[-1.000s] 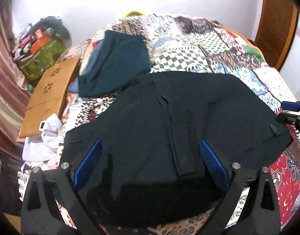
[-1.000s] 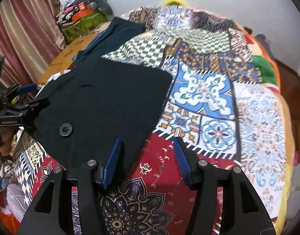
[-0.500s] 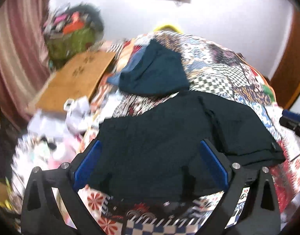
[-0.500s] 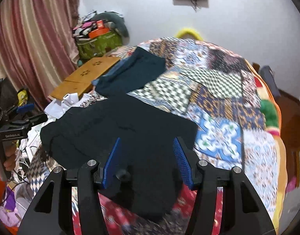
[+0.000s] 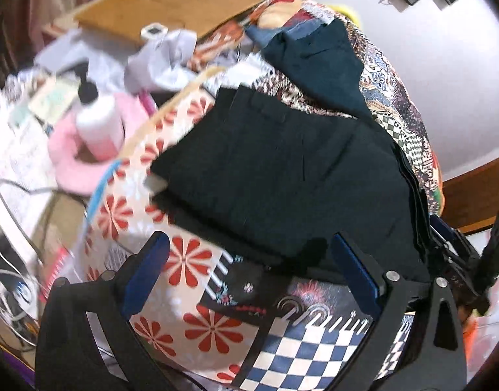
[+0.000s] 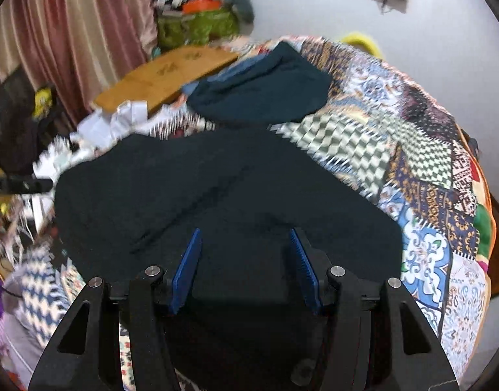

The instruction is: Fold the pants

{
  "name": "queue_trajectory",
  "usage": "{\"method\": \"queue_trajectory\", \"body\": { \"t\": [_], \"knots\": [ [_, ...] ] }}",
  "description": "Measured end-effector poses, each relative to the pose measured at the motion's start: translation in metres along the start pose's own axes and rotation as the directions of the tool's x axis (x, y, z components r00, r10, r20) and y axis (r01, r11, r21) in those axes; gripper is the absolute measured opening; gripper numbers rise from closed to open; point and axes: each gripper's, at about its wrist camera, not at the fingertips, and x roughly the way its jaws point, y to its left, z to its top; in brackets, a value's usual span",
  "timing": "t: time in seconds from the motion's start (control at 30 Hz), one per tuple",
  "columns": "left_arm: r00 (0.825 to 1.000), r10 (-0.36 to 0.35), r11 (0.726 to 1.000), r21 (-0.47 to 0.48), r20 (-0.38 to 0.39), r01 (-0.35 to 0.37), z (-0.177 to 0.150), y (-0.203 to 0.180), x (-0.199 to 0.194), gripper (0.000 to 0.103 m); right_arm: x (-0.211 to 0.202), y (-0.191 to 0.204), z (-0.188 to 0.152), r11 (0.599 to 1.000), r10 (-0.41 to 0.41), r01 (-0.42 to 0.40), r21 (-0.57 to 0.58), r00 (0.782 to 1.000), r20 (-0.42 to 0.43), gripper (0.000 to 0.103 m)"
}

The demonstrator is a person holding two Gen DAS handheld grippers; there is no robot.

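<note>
Black pants (image 5: 282, 169) lie folded and flat on the patchwork bedspread (image 5: 216, 319). My left gripper (image 5: 249, 257) is open wide, its blue pads (image 5: 148, 270) straddling the pants' near edge without touching the cloth. In the right wrist view the pants (image 6: 216, 189) spread dark under my right gripper (image 6: 244, 251), which hovers over them with jaws apart and nothing pinched. The right gripper (image 5: 461, 260) also shows at the pants' right edge in the left wrist view.
A folded dark teal garment (image 6: 262, 91) lies beyond the pants. Off the bed's left side are a wooden board (image 5: 164, 3), crumpled white cloth (image 5: 164, 62), a pink pump bottle (image 5: 96, 120) and cables. A striped curtain (image 6: 70, 32) and green bag (image 6: 197, 22) stand behind.
The left gripper rolled and slid back from over the pants to their near edge. The right gripper moved left from the bedspread beside the pants to above their middle. Both stayed open.
</note>
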Motion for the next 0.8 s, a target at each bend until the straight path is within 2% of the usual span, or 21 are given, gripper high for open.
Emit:
{"method": "queue_trajectory", "body": {
  "t": [0.1, 0.2, 0.37, 0.47, 0.53, 0.6, 0.63, 0.7, 0.8],
  "knots": [
    [0.998, -0.052, 0.998, -0.030, -0.039, 0.050, -0.005, 0.004, 0.008, 0.100, -0.003, 0.004, -0.001, 1.000, -0.014, 0.014, -0.025, 1.000, 0.008, 0.052],
    [0.988, -0.132, 0.988, -0.094, -0.080, 0.124, -0.006, 0.010, 0.019, 0.100, -0.003, 0.002, 0.000, 1.000, -0.002, 0.003, -0.017, 1.000, 0.003, 0.052],
    [0.964, -0.255, 0.958, -0.153, -0.076, 0.242, 0.006, 0.020, 0.031, 0.100, -0.001, 0.001, -0.001, 1.000, 0.016, -0.016, 0.006, 1.000, 0.003, 0.051],
    [0.957, -0.282, 0.943, -0.201, -0.067, 0.264, 0.020, 0.028, 0.044, 0.098, 0.000, 0.000, -0.002, 0.999, 0.031, -0.031, 0.021, 1.000, 0.004, 0.051],
    [0.967, -0.250, 0.950, -0.208, -0.059, 0.233, 0.027, 0.030, 0.050, 0.084, 0.001, -0.003, -0.003, 0.998, 0.045, -0.046, 0.042, 0.999, 0.004, 0.051],
    [0.985, -0.163, 0.974, -0.169, -0.057, 0.151, 0.035, 0.026, 0.054, 0.060, 0.001, -0.005, -0.003, 0.996, 0.059, -0.059, 0.060, 0.998, 0.005, 0.051],
    [0.988, -0.143, 0.979, -0.154, -0.051, 0.134, 0.038, 0.023, 0.056, 0.056, 0.001, -0.006, -0.003, 0.996, 0.062, -0.062, 0.064, 0.998, 0.005, 0.051],
    [0.994, -0.100, 0.985, -0.143, -0.035, 0.094, 0.043, 0.022, 0.059, 0.039, 0.001, -0.006, -0.004, 0.996, 0.064, -0.064, 0.069, 0.998, 0.005, 0.051],
    [0.999, -0.030, 0.995, -0.091, 0.019, 0.032, 0.053, 0.013, 0.054, 0.029, 0.000, -0.006, -0.005, 0.995, 0.066, -0.066, 0.075, 0.998, 0.007, 0.051]
  ]
}}
